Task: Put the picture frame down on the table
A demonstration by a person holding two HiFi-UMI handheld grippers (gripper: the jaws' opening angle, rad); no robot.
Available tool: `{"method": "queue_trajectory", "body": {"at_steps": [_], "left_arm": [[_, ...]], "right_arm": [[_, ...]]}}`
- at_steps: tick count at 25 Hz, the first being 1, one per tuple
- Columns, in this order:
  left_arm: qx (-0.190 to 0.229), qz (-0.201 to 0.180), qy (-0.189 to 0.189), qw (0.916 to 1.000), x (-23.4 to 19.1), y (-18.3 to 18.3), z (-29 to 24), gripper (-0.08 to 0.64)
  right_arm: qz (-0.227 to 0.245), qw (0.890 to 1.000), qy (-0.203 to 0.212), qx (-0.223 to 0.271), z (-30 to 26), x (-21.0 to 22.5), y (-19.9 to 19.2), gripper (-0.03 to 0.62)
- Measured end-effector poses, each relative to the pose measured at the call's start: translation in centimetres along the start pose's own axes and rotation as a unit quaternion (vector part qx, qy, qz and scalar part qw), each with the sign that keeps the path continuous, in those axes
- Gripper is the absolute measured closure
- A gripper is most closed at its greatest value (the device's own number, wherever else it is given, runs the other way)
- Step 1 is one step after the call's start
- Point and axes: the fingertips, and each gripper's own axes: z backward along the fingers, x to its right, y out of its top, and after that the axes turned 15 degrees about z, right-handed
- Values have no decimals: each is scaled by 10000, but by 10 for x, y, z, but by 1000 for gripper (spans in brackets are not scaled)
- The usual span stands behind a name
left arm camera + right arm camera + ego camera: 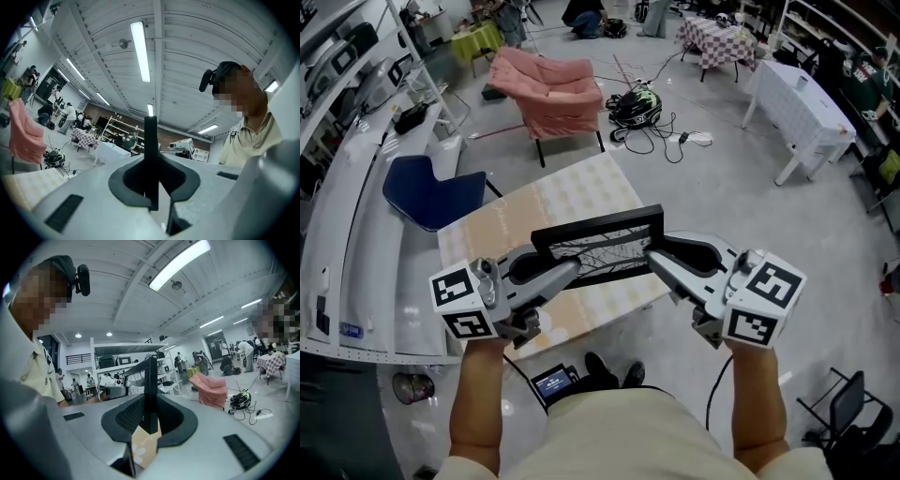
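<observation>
1. The picture frame [598, 247] is black, with a web of dark lines across its pane. It is carried between the two grippers, tilted so its far rail is uppermost in the head view.
2. The left gripper [564, 274] takes the frame at about 8 o'clock on its outline. In the left gripper view the frame's edge stands as a thin black bar straight up the middle, and the fingers are clamped on it from both sides.
3. The right gripper [660, 260] takes the frame at about 4 o'clock. In the right gripper view its fingers are likewise closed onto the black edge. A tan patch [146, 446] with a white flower print shows just under that edge (what it belongs to I cannot tell).
4. The bench [572, 187] has a pale patterned cloth, and in the head view the frame overlaps its near half. Nothing but the grippers bears the frame.
5. Around the bench:
   - A blue chair [431, 192] stands at 10 o'clock, just beside its corner.
   - A pink-draped armchair [548, 89] stands at 12 o'clock.
   - A helmet [636, 107] lies among loose cables on the floor at 1 o'clock.
   - A long white table [797, 108] stands well apart at 2 o'clock.
</observation>
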Motion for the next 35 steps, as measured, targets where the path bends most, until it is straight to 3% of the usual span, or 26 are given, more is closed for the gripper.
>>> {"method": "queue_trajectory", "body": {"at_steps": [8, 17, 35], "left_arm": [[-56, -134, -65, 9999, -28, 20, 27, 512], [9, 76, 8, 10000, -68, 25, 40, 512], [9, 347, 1021, 9942, -203, 48, 4, 512]], "right_arm": [[67, 9999, -113, -64, -44, 6, 4, 520], [-56, 9997, -35, -245, -81, 24, -10, 518], [-568, 9956, 656, -342, -154, 143, -65, 518]]}}
